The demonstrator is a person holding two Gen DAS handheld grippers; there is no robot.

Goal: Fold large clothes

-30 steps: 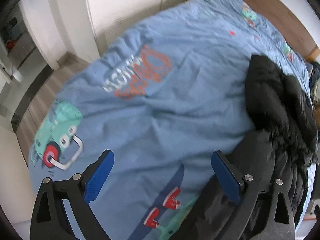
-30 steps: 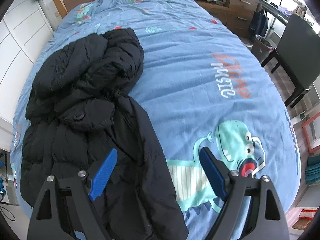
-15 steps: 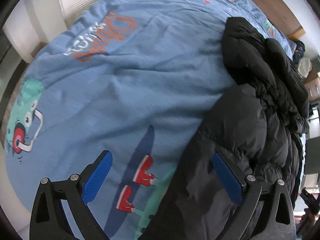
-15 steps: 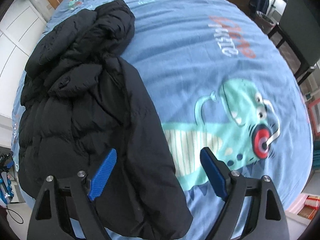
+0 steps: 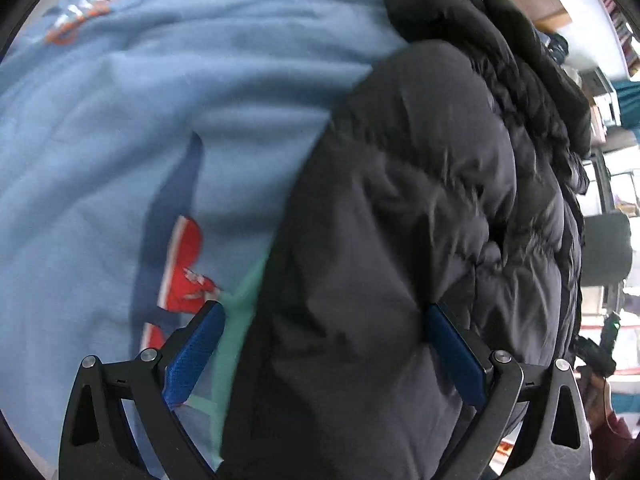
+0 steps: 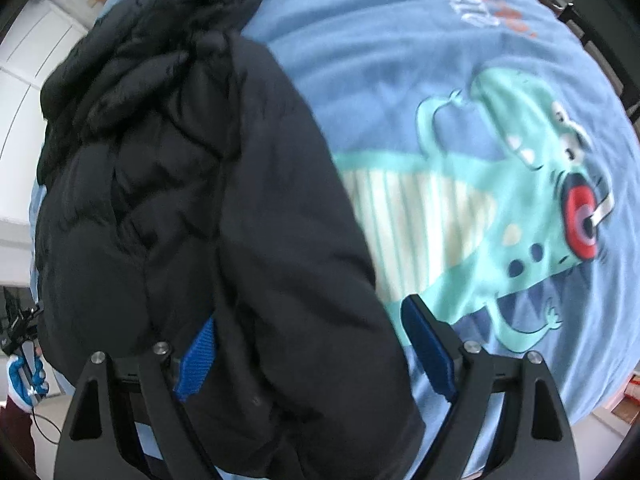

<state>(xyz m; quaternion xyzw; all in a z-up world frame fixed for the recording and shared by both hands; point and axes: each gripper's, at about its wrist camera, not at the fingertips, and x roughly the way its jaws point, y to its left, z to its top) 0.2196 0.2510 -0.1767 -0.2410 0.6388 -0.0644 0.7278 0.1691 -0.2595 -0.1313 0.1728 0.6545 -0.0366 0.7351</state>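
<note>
A black puffer jacket lies crumpled on a blue bed cover printed with cartoon dinosaurs. In the left wrist view my left gripper hangs wide open just above the jacket's near edge, its blue pads straddling the fabric without pressing it. In the right wrist view the same jacket fills the left half, and my right gripper stands open over its lower hem, one pad over black fabric, the other over the dinosaur print.
The bed cover spreads out to the right of the jacket in the right wrist view. A dark chair and shelves stand beyond the bed. A person's gloved hand shows at the lower left edge.
Both grippers have dropped toward the bed and tilted downward; the jacket now looms much larger between each pair of fingers. Both stayed open.
</note>
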